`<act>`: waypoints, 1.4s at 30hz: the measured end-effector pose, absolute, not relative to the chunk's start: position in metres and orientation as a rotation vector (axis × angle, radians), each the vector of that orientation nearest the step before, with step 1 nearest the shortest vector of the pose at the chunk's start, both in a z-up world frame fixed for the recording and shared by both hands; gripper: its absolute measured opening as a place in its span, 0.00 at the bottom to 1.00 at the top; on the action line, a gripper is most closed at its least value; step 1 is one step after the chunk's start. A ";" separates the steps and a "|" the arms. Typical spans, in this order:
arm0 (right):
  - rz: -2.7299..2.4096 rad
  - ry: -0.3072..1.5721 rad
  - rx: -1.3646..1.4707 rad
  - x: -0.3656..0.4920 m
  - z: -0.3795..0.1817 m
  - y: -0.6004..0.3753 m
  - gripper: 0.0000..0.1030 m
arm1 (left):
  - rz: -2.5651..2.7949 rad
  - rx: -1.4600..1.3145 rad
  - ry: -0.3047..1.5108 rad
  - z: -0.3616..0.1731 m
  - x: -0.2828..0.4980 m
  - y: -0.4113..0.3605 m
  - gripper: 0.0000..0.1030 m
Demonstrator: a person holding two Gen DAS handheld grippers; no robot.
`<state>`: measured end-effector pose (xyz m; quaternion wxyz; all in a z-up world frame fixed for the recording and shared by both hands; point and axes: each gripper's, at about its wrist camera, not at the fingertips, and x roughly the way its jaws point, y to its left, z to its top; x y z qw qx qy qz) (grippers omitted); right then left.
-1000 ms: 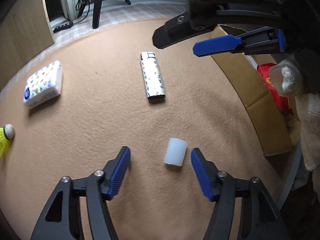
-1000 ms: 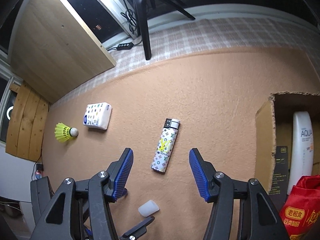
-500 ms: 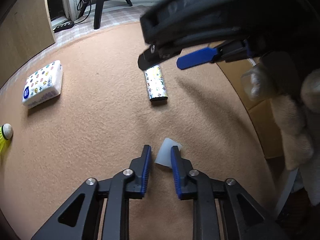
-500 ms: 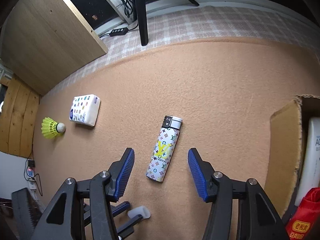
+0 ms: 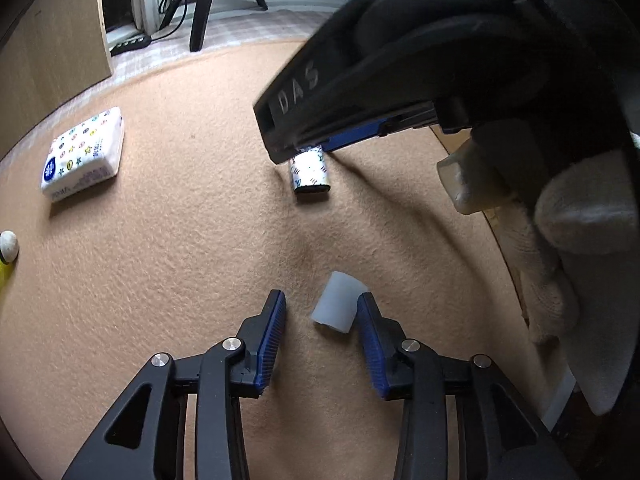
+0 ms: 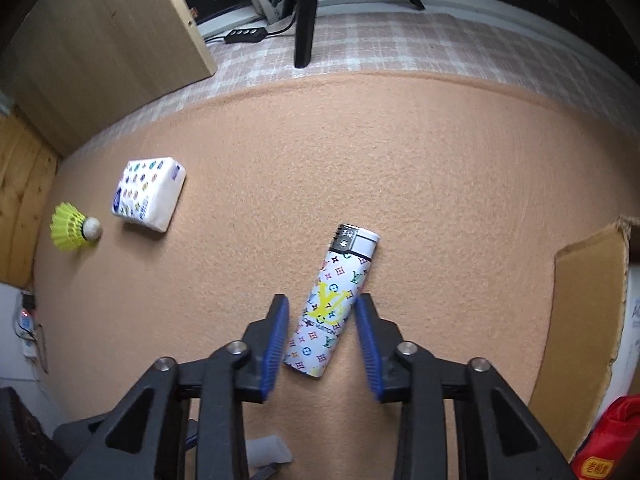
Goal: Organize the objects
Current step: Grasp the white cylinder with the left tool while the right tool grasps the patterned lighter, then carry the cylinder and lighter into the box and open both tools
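A small translucent white cap lies on the tan carpet between the fingers of my left gripper. Its side rests against the right pad, a gap remains at the left pad, and the jaws are opening. A white lighter with a coloured monogram print lies between the fingers of my right gripper, whose jaws are closing. The right fingertip is at the lighter's edge and the left pad stands apart from it. In the left wrist view the right gripper's body hides most of the lighter.
A patterned tissue pack and a yellow shuttlecock lie at the carpet's left. A cardboard box with a red packet stands at the right. A wooden board and a tripod leg stand beyond the carpet.
The left jaws narrowed on the cap, then widened again, and the cap now lies tilted. The right gripper came down over the lighter and its jaws narrowed around it.
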<state>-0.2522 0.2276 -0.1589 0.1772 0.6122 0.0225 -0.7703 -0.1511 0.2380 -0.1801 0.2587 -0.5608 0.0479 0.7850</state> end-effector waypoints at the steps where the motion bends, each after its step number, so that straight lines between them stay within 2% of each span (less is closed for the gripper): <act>1: -2.182 0.075 1.726 -0.251 -0.159 0.228 0.25 | 2.128 -1.516 0.132 -0.180 -0.149 0.238 0.38; 2: -2.182 0.079 1.723 -0.251 -0.159 0.228 0.24 | 2.126 -1.512 0.130 -0.179 -0.148 0.239 0.36; 4: -2.183 0.091 1.718 -0.251 -0.159 0.229 0.22 | 2.116 -1.509 0.135 -0.179 -0.145 0.241 0.26; 7: -2.191 0.095 1.711 -0.251 -0.159 0.232 0.20 | 2.114 -1.497 0.147 -0.178 -0.141 0.246 0.18; 15: -2.221 0.020 1.674 -0.248 -0.149 0.253 0.19 | 2.118 -1.514 0.077 -0.171 -0.139 0.234 0.10; 22: -2.230 -0.019 1.641 -0.242 -0.136 0.268 0.17 | 2.158 -1.506 0.034 -0.157 -0.139 0.221 0.09; 24: -2.220 -0.027 1.643 -0.241 -0.137 0.269 0.09 | 2.170 -1.505 0.029 -0.155 -0.137 0.223 0.09; 28: -2.206 0.023 1.648 -0.234 -0.143 0.267 0.09 | 2.183 -1.504 0.016 -0.154 -0.133 0.225 0.09; 33: -2.203 0.007 1.639 -0.234 -0.145 0.268 0.09 | 2.191 -1.510 0.012 -0.166 -0.163 0.223 0.09; 42: -2.265 0.022 1.526 -0.225 -0.108 0.280 0.09 | 2.229 -1.473 -0.034 -0.153 -0.170 0.213 0.09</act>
